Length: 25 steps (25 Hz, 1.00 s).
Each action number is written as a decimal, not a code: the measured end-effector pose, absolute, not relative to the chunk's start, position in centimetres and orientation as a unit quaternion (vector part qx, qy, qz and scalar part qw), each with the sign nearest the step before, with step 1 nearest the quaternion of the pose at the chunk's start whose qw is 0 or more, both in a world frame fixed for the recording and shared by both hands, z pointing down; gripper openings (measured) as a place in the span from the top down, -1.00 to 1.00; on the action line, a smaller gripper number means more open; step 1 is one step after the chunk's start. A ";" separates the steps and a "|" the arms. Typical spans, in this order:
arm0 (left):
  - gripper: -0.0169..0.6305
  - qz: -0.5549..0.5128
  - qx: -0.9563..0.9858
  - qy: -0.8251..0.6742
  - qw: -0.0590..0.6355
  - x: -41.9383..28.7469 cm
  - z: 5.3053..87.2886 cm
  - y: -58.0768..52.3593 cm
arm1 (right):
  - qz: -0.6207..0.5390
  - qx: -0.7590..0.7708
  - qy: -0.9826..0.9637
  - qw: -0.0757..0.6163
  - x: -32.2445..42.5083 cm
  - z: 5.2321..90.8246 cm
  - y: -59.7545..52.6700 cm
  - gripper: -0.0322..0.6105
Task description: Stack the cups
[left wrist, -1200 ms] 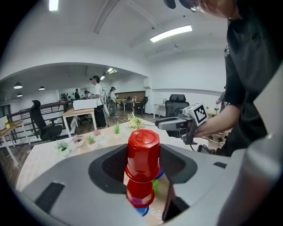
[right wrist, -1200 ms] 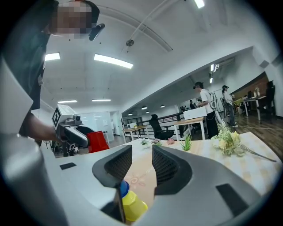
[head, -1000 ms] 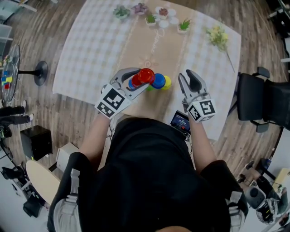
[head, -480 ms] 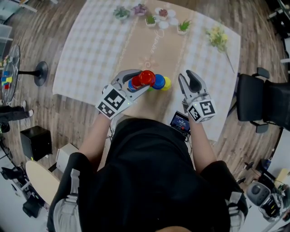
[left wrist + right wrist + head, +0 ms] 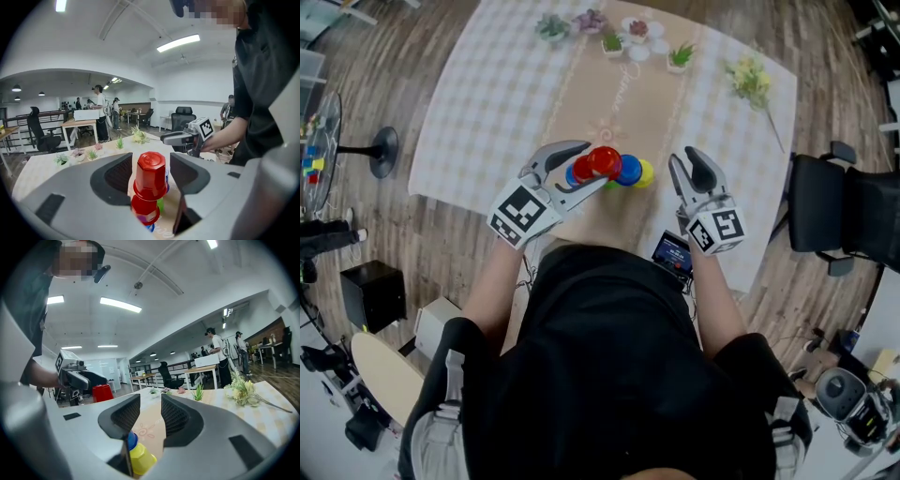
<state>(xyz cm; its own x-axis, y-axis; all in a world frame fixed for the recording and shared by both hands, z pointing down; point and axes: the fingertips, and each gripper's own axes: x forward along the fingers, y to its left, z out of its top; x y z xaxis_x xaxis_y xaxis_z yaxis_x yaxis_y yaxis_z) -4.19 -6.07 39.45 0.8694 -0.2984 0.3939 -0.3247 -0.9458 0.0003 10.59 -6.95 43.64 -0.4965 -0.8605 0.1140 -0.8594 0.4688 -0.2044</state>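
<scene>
A red cup [image 5: 602, 161] [image 5: 151, 171] stands upside down on top of a stack, over a second red cup [image 5: 144, 210] with green and blue showing beneath. My left gripper [image 5: 595, 162] [image 5: 151, 168] has its jaws on either side of the top red cup. They have just been opening, and a thin gap shows at each pad. A blue cup [image 5: 628, 169] and a yellow cup [image 5: 645, 172] [image 5: 140, 458] sit just right of the stack. My right gripper [image 5: 684, 157] [image 5: 151, 416] is open to the right of them, with nothing between its jaws.
Small potted plants [image 5: 611, 39] line the far side of the checked table [image 5: 487, 103], and yellow flowers [image 5: 750, 77] lie at the far right. A phone-like device [image 5: 675, 251] sits at the near edge. A black chair [image 5: 825, 211] stands to the right.
The left gripper's marker cube has shifted slightly to the lower left, and its jaws stand a little wider around the red cup. The right gripper has not moved.
</scene>
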 end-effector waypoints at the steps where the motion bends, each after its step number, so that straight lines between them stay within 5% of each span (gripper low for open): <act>1: 0.20 0.182 0.969 -0.165 0.041 -4.7 38.7 -6.1 | -0.118 -0.501 0.857 0.003 10.5 43.6 -6.9 0.43; 5: 0.23 0.066 0.969 -0.228 0.063 -8.4 34.6 -6.9 | -0.107 -0.495 0.863 0.002 9.8 43.0 -6.3 0.46; 10: 0.58 -0.038 0.938 -0.332 0.091 -13.7 34.9 -6.6 | -0.083 -0.483 0.872 0.013 8.8 41.2 -4.7 0.68; 15: 0.93 0.013 0.906 -0.410 0.106 -15.6 41.0 -4.1 | -0.076 -0.489 0.869 0.015 8.5 40.3 -2.4 0.86; 25: 0.93 0.061 0.903 -0.410 0.116 -15.8 46.1 -1.5 | -0.055 -0.504 0.861 -0.038 10.4 42.4 -0.2 0.87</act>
<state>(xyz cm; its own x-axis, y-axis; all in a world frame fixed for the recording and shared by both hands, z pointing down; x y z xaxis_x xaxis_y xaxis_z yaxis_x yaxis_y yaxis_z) -15.77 -1.49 46.11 0.6565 -0.7259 0.2053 -0.7542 -0.6371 0.1590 10.40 -0.22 42.37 -0.4883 -0.8642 0.1210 -0.8726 0.4853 -0.0554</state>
